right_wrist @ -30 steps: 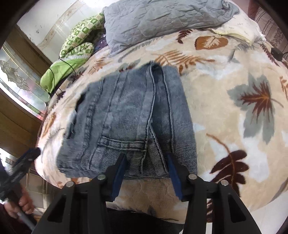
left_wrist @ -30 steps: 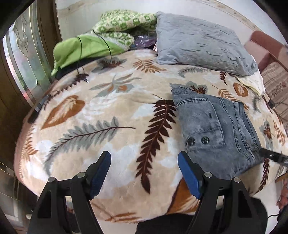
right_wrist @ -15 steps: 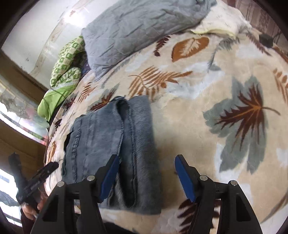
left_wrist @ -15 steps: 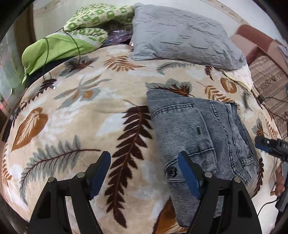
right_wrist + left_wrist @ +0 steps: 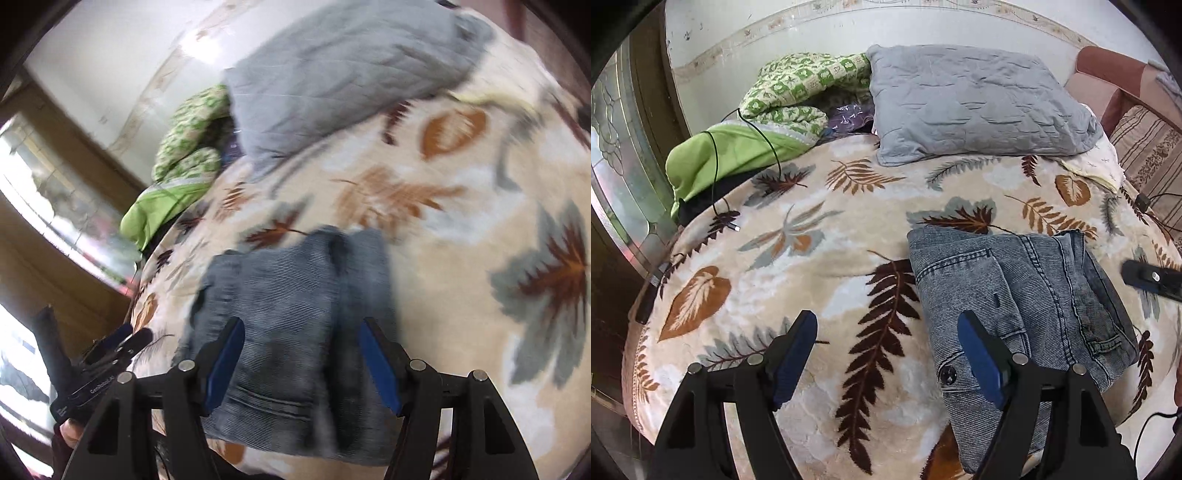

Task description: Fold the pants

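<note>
Pants (image 5: 1019,295) of grey denim lie folded on the leaf-patterned blanket (image 5: 820,258) of the bed, near its front edge, while the left tool (image 5: 886,354) and the right tool (image 5: 300,360) both hover spread above them, pinching nothing.

Bed covered by cream leaf-print blanket (image 5: 820,258) — fills most of both views. Far end: grey quilted pillow (image 5: 975,107), green patterned quilt (image 5: 798,88) bunched left of it. White wall (image 5: 849,33) with patterned border strip behind. Left — frosted glass panel (image 5: 617,155) in wood frame, daylight through. Right: reddish sofa (image 5: 1115,85).
</note>
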A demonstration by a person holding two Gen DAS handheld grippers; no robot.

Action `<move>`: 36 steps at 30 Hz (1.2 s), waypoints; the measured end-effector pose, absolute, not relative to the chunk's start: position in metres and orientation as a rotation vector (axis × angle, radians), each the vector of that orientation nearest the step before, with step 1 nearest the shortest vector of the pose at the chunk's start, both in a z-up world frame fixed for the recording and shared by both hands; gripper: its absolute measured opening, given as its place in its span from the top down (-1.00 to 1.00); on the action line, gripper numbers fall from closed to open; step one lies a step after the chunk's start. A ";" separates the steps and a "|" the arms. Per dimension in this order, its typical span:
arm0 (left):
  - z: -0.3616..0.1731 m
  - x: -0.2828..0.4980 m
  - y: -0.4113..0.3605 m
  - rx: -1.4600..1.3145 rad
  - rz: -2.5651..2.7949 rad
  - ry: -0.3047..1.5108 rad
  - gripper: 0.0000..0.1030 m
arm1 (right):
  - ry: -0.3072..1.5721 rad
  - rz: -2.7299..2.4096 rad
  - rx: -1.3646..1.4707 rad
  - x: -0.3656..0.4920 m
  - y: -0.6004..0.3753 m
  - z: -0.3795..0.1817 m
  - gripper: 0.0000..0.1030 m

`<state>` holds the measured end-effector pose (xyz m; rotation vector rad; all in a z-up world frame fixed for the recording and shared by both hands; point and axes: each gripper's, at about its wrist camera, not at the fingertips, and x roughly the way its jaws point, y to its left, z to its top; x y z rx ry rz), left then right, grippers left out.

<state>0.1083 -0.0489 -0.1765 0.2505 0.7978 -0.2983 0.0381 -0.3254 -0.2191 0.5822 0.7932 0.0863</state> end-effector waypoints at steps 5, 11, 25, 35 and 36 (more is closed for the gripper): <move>-0.175 0.103 -0.051 0.265 -0.281 0.799 -0.53 | 0.812 0.083 0.523 0.074 -0.300 -0.210 -0.23; -0.177 0.103 -0.053 0.281 -0.258 0.804 -0.53 | 0.969 0.037 0.450 0.124 -0.276 -0.242 -0.07; -0.210 0.105 -0.067 0.318 -0.254 0.892 -0.53 | 0.940 0.058 0.551 0.080 -0.307 -0.238 -0.10; -0.229 0.098 -0.079 0.408 -0.232 0.883 -0.54 | 1.002 0.089 0.477 0.025 -0.290 -0.261 -0.10; -0.233 0.097 -0.080 0.425 -0.228 0.879 -0.54 | 0.985 0.090 0.470 0.023 -0.290 -0.262 -0.10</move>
